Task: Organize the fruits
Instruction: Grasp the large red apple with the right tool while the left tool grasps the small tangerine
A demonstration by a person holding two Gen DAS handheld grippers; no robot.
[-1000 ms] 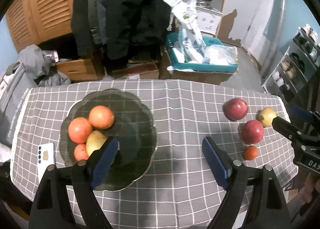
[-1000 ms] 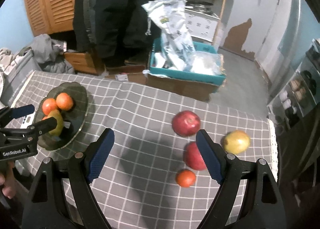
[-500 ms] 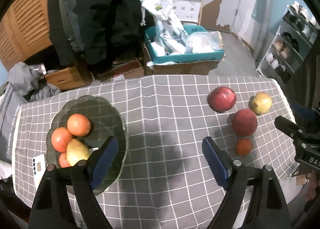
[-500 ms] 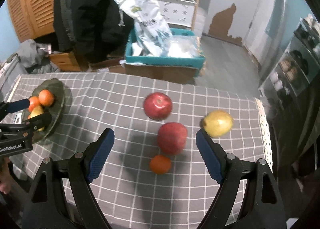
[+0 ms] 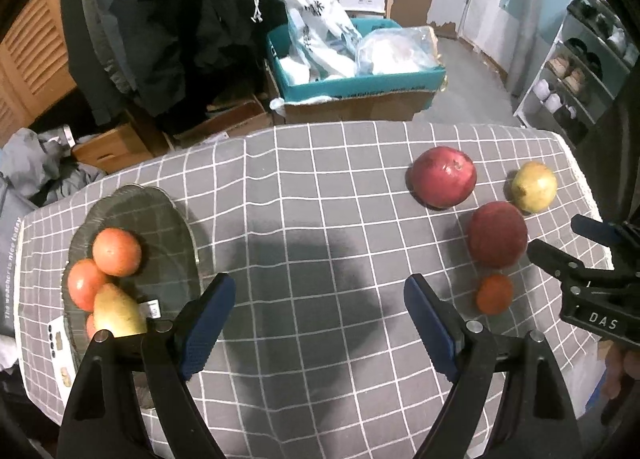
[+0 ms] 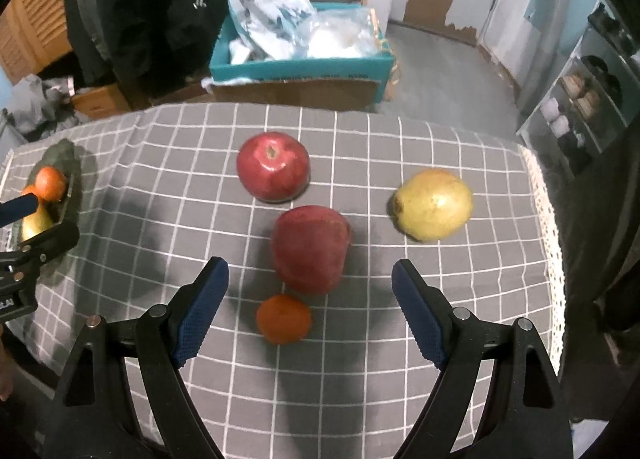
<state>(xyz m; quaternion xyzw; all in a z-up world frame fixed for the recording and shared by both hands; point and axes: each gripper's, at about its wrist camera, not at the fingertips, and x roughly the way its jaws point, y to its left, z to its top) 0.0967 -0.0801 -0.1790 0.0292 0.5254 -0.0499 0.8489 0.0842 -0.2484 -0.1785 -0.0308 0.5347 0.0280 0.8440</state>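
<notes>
From the left wrist view, the left gripper (image 5: 318, 311) hangs over bare grey checked tablecloth (image 5: 320, 219) with its blue-padded jaws spread wide and nothing between them — released. To its left sits a dark glass plate (image 5: 160, 219) carrying two orange-red fruits (image 5: 117, 251) and a yellow pear (image 5: 118, 317) at its near edge; a further small orange piece is half hidden behind the pear. A white phone (image 5: 60, 355) lies at the plate's near left side. On the right half of the cloth are four loose fruits: a red apple (image 5: 444, 177) farthest, a yellow-green pear (image 5: 534, 187) to its right, a second, duller red apple (image 5: 497, 235) nearer, and a small tangerine (image 5: 495, 293) just nearer than that. The right gripper (image 5: 592, 259) enters from the right edge, close beside these fruits.

From the right wrist view, the right gripper (image 6: 310, 299) is also released, jaws wide apart. The tangerine (image 6: 284, 319) lies on the cloth between the two pads, touching neither; the duller apple (image 6: 311, 249) sits just beyond it, the shiny apple (image 6: 273, 167) farther still, and the pear (image 6: 432, 203) to the right, apart from them. At the far left the plate (image 6: 66, 155) shows with its fruit, partly covered by the left gripper (image 6: 24, 227). Beyond the table stands a teal box (image 6: 300, 67) full of plastic bags.
</notes>
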